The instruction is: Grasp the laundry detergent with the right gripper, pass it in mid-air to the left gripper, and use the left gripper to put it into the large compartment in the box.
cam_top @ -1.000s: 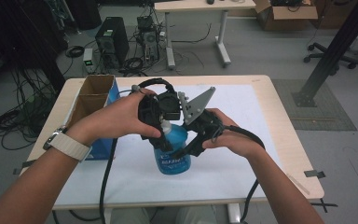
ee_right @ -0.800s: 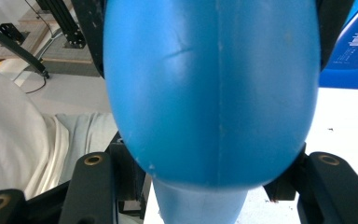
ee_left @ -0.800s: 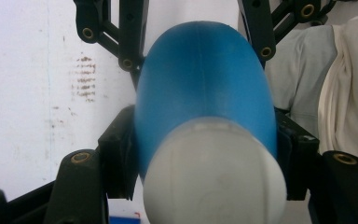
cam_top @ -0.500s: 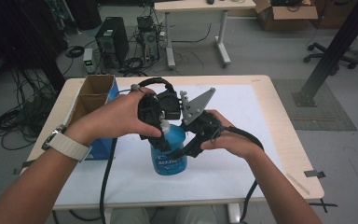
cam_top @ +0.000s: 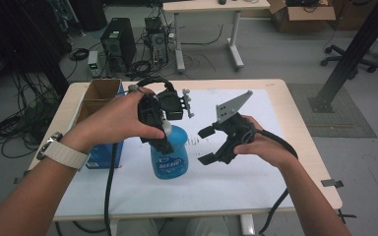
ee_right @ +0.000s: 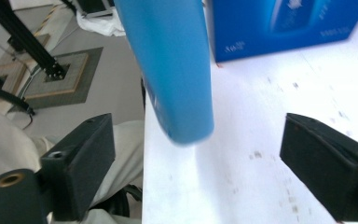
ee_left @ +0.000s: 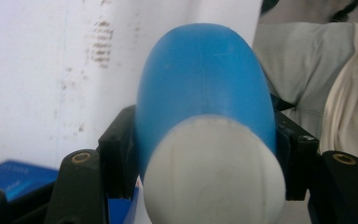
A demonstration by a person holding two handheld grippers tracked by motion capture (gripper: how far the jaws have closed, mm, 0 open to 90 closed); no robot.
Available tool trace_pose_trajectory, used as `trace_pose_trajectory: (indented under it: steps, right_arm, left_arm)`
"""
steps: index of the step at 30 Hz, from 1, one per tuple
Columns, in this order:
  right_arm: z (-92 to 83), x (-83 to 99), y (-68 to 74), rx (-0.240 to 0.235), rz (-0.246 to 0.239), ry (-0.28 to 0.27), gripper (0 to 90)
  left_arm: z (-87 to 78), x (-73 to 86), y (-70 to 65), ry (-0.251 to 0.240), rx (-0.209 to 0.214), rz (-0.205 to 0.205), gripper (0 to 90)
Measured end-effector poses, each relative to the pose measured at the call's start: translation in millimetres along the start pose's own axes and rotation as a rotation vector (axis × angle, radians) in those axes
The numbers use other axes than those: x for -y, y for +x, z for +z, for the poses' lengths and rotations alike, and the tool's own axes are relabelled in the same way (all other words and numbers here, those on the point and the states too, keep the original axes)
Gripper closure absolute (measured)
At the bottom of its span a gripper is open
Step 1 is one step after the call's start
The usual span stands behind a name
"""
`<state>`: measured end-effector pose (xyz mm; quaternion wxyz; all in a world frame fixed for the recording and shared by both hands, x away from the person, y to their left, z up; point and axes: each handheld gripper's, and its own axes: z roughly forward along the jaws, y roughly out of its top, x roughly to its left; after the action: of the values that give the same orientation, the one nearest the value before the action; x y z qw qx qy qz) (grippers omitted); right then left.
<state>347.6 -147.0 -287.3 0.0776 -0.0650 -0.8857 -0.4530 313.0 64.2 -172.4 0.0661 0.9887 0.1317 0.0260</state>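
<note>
A moment ago both grippers were bunched together over the blue bottle (cam_top: 169, 156); now the right gripper (cam_top: 207, 145) has pulled away to the right and let go, its jaws having just been opening, and they now stand spread wide with nothing pressed between them. In the right gripper view the bottle (ee_right: 170, 65) hangs ahead of the two black pads, clear of both, with white table showing under its base. The left gripper (cam_top: 163, 138) has hardly shifted: it keeps its pinch on the bottle up near the white cap (ee_left: 214, 172), and in the left gripper view the pads (ee_left: 121, 151) squeeze the blue body from either side just below that cap. The bottle sits over the middle of the white sheet (cam_top: 256, 172) that covers the table (cam_top: 300, 105), a little to the person's left of centre, and it looks tilted a touch; whether its base touches the sheet I can't tell. Behind the left hand (cam_top: 123, 118), along the table's left edge, a blue box (cam_top: 103, 155) stands with an open cardboard box (cam_top: 98, 93) beside it, near the bottle but not touching. The left hand and gripper cover the bottle's top from above. Faint dark smudges (cam_top: 194, 141) mark the sheet between the bottle and the right gripper.
</note>
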Motion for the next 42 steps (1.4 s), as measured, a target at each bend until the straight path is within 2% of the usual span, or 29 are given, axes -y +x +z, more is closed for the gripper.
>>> trace_pose_trajectory:
  steps: [2, 8, 12, 14, 17, 22, 25, 31, 33, 34, 36, 39, 42]
  right_arm:
    - [-5.2, 5.0, -2.2, 0.018, 0.035, 0.01, 8.3]
    - [-19.0, 14.8, -3.0, 0.065, 0.078, 0.075, 8.0]
    - [-27.1, 18.1, -3.4, 0.1, 0.063, 0.121, 7.5]
    - [-30.6, 19.8, -3.7, 0.103, 0.067, 0.139, 7.7]
    - [-35.5, 22.6, -4.7, 0.122, 0.066, 0.147, 7.5]
    - [-43.4, 26.3, -4.5, 0.154, 0.061, 0.151, 6.9]
    - [-46.3, 28.4, -4.3, 0.162, 0.062, 0.158, 6.9]
    - [-50.4, 35.7, -6.4, 0.185, 0.081, 0.175, 6.9]
    - [-51.7, 38.6, -8.1, 0.191, 0.085, 0.169, 6.8]
    - [-52.1, 39.4, -8.5, 0.193, 0.091, 0.169, 6.8]
    - [-52.8, 41.9, -10.0, 0.203, 0.096, 0.17, 6.7]
    - [-53.6, 44.2, -10.9, 0.207, 0.099, 0.17, 6.7]
    - [-55.0, 45.5, -11.6, 0.21, 0.102, 0.168, 6.7]
  left_arm:
    - [-3.2, 1.2, 3.9, 0.006, -0.01, -0.045, 37.7]
    - [-19.4, 5.4, 16.3, 0.028, -0.042, -0.171, 37.6]
    - [-32.3, 12.2, 25.8, 0.023, -0.068, -0.292, 37.6]
    - [-37.5, 15.3, 29.3, 0.014, -0.081, -0.338, 37.6]
    - [-48.0, 21.3, 36.5, 0.001, -0.1, -0.403, 37.6]
    - [-62.1, 26.6, 45.4, -0.004, -0.107, -0.474, 37.6]
    - [-70.7, 28.5, 52.1, 0.002, -0.128, -0.532, 37.6]
    - [-85.6, 37.1, 68.4, 0.002, -0.171, -0.675, 37.6]
    - [-91.8, 41.9, 74.5, -0.006, -0.185, -0.732, 37.7]
    - [-94.7, 45.0, 78.2, -0.02, -0.196, -0.776, 37.6]
    - [-99.3, 49.8, 84.0, -0.016, -0.217, -0.825, 37.7]
    - [-105.4, 56.6, 91.9, 0.003, -0.249, -0.867, 37.7]
    - [-108.8, 63.8, 98.6, 0.007, -0.263, -0.904, 37.7]
